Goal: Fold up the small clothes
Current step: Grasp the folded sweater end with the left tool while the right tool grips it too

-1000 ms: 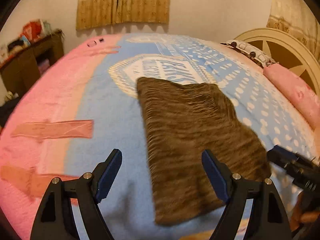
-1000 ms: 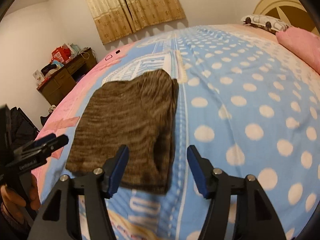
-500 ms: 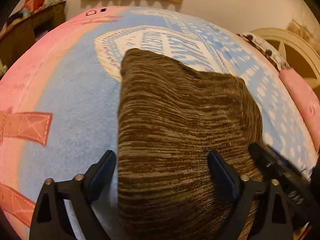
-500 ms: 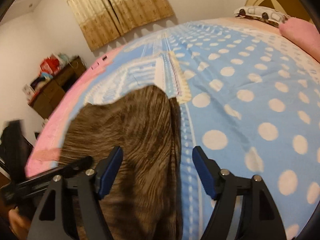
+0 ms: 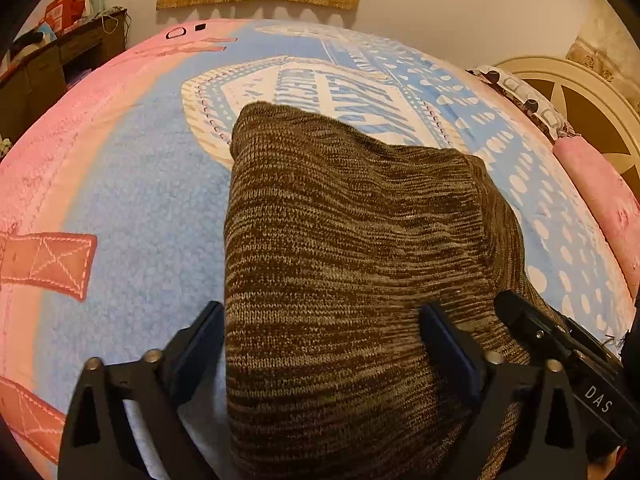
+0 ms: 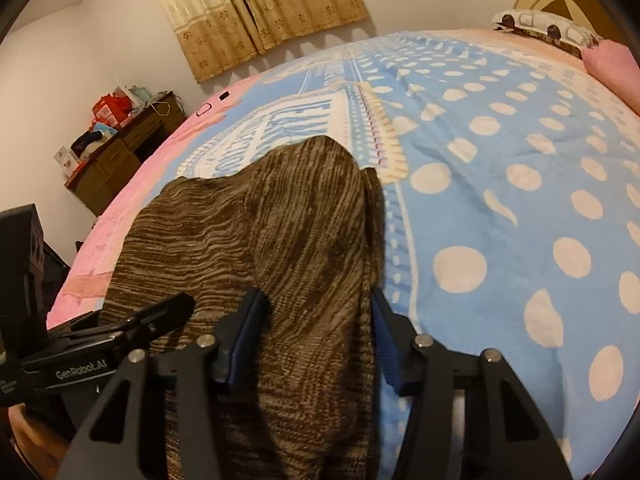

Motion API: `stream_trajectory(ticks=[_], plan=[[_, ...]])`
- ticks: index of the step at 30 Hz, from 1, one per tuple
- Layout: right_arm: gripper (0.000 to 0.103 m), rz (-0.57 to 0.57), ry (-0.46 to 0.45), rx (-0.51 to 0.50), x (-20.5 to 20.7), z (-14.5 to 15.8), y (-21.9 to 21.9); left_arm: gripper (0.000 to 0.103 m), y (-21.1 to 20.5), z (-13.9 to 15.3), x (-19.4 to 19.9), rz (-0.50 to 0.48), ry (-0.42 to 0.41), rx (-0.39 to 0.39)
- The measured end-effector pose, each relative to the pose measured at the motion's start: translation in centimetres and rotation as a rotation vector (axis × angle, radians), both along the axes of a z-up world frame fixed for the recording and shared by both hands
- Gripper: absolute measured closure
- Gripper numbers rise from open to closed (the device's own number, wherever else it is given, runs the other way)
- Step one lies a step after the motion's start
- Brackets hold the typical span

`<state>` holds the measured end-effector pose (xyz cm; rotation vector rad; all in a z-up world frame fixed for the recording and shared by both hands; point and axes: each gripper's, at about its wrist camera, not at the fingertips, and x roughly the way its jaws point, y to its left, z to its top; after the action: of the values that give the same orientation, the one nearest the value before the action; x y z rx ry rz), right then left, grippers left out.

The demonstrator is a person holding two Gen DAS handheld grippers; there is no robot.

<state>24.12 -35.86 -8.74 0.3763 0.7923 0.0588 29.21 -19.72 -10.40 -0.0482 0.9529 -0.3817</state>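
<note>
A brown striped knit garment (image 5: 340, 248) lies folded on the bed, and it also shows in the right wrist view (image 6: 280, 248). My left gripper (image 5: 324, 344) is open, with the near left part of the garment between its jaws. My right gripper (image 6: 316, 332) is partly closed around the garment's near right edge; the cloth bunches up between the blue pads (image 6: 248, 328). The right gripper's arm shows at the lower right of the left wrist view (image 5: 560, 352). The left gripper shows at the lower left of the right wrist view (image 6: 120, 336).
The bed has a blue, pink and polka-dot blanket (image 5: 120, 208). A pink pillow (image 5: 600, 200) and a cream headboard (image 5: 580, 92) are to the right. A dark wooden desk with clutter (image 6: 116, 148) stands by the far wall. Curtains (image 6: 256, 12) hang behind.
Both grippers moved forward and down onto the garment's near edge. The right gripper's jaws have narrowed around the cloth. The cloth has bunched up between them.
</note>
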Motion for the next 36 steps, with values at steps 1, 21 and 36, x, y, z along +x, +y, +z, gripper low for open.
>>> stream_trajectory(ticks=[1, 21, 36], plan=[[0.048, 0.001, -0.002, 0.005, 0.0, 0.0, -0.1, 0.024, 0.0, 0.1, -0.1, -0.002, -0.01, -0.007], [0.074, 0.044, -0.052, -0.03, 0.2, 0.2, 1.1, 0.076, -1.4, 1.2, -1.3, 0.003, -0.113, 0.05], [0.079, 0.016, -0.128, -0.023, -4.0, 3.7, 3.7, 0.079, 0.7, 3.4, -6.3, -0.023, -0.117, 0.092]])
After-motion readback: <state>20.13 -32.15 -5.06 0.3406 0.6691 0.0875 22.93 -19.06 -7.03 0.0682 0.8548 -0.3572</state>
